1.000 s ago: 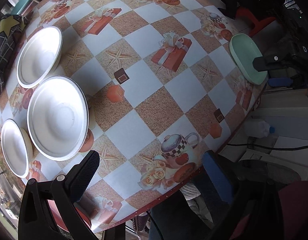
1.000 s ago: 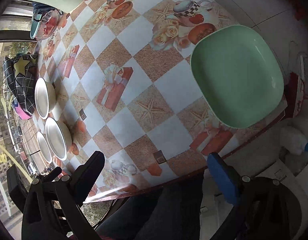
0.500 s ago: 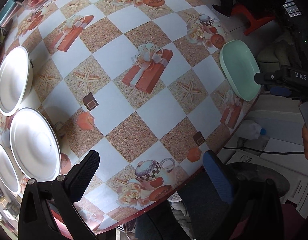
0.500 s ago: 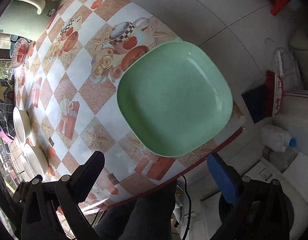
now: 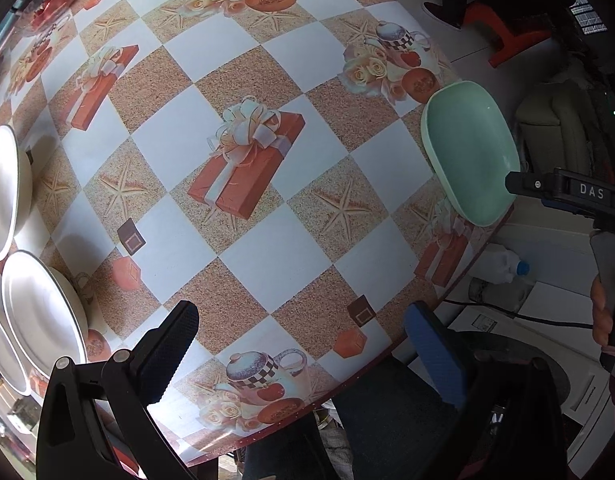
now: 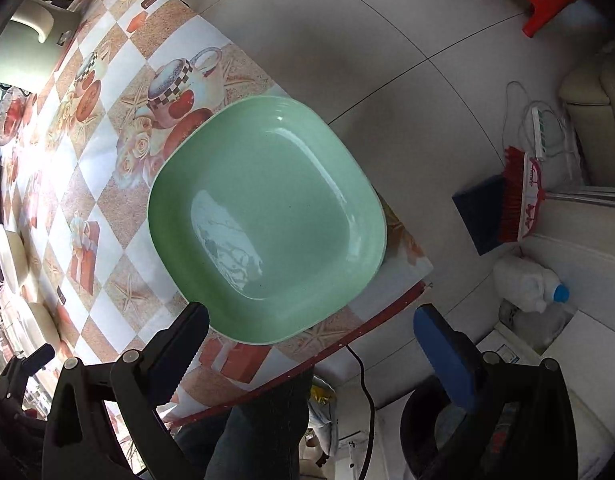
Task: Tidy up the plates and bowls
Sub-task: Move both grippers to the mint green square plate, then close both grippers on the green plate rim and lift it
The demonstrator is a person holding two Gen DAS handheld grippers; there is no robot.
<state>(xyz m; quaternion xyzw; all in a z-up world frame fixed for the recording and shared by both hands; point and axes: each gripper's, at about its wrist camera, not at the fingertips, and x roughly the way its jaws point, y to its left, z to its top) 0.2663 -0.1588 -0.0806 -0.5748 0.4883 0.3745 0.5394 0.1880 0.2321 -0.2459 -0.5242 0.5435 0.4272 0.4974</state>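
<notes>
Hovering wide open, the right gripper (image 6: 311,344) frames the green plate (image 6: 267,216), untouched.

Table: a table (image 5: 243,148) covered by a glossy checked oilcloth (image 5: 195,248) of white and sandy-brown squares, printed with red gift boxes, starfish, teapots and roses; a dark red trim runs along its near edge.
Right corner: a green square plate (image 6: 267,216) with rounded corners sits flat on the cloth, its far side just beside the table's edge.
Left side: three white bowls (image 5: 43,312) stand in a row, close to one another, well apart from the green plate.
Far end: a clear plastic container (image 5: 47,12) with red contents rests near the far left edge; details are blurred.
</notes>
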